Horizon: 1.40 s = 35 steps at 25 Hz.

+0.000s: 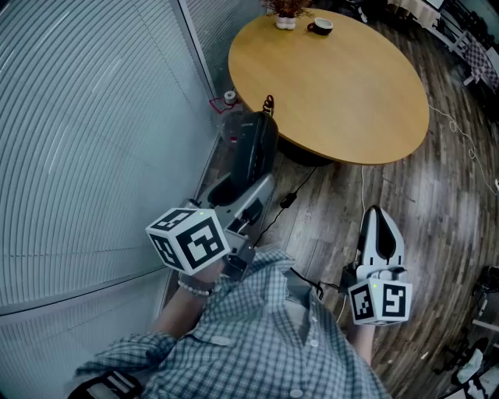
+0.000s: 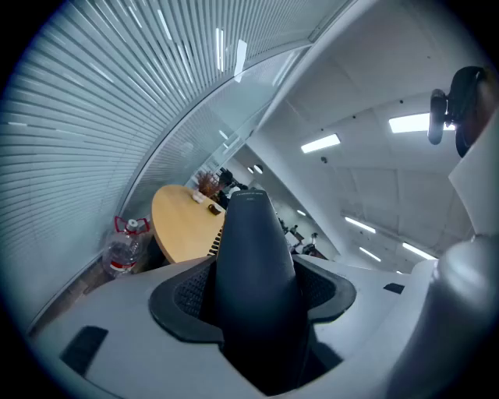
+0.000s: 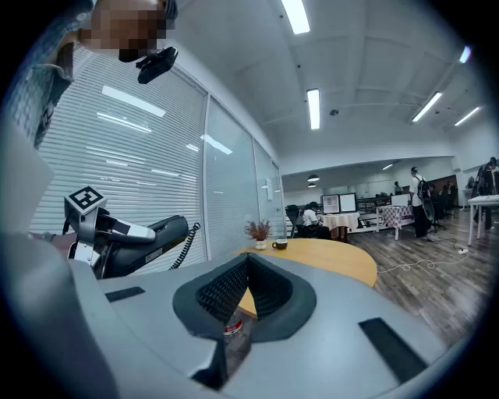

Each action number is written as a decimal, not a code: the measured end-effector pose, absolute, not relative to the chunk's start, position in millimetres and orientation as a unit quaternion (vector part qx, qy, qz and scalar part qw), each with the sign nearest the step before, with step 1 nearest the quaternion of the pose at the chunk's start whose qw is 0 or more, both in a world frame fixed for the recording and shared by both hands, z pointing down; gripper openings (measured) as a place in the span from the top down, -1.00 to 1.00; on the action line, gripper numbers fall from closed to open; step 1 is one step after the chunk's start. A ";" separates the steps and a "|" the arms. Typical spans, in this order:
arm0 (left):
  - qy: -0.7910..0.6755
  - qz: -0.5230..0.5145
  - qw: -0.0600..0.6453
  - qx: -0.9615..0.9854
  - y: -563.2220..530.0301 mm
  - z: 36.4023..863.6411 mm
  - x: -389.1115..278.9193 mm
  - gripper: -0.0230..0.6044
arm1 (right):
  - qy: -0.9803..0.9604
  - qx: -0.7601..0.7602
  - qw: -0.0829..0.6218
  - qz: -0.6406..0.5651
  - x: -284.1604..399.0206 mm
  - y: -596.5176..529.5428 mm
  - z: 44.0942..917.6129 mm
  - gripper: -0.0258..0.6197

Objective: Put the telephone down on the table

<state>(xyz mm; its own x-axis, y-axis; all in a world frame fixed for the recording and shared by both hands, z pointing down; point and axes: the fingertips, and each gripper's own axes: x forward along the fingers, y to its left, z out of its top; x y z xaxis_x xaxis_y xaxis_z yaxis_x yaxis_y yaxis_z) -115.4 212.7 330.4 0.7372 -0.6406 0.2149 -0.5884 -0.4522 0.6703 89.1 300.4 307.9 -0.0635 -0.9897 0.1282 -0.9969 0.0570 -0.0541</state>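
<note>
The telephone is a black handset with a coiled cord at its far end. My left gripper is shut on it and holds it in the air beside the blinds, short of the round wooden table. In the left gripper view the handset fills the gap between the pads and points up and away. My right gripper hangs low over the floor with its jaws together and nothing in them. The right gripper view shows its pads meeting, with the handset to the left.
A cup and a small plant stand at the table's far edge. A plastic water bottle sits on the floor by the blinds. Cables trail across the wooden floor. People and desks show far off.
</note>
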 end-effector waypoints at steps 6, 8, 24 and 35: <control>-0.353 -0.034 0.373 0.858 208.7 326.5 -116.0 0.03 | -0.727 0.683 0.029 0.063 87.4 298.8 307.8 0.90; -0.348 -0.038 0.378 0.857 206.8 326.3 -117.1 0.03 | -0.727 0.683 0.030 0.062 85.1 297.2 308.2 0.90; -0.336 -0.037 0.371 0.865 194.8 318.7 -150.5 0.03 | -0.716 0.695 0.020 0.056 53.1 291.7 301.9 0.90; -0.317 -0.030 0.359 0.877 178.9 318.8 -177.1 0.03 | -0.698 0.713 0.016 0.064 22.6 286.3 314.7 0.90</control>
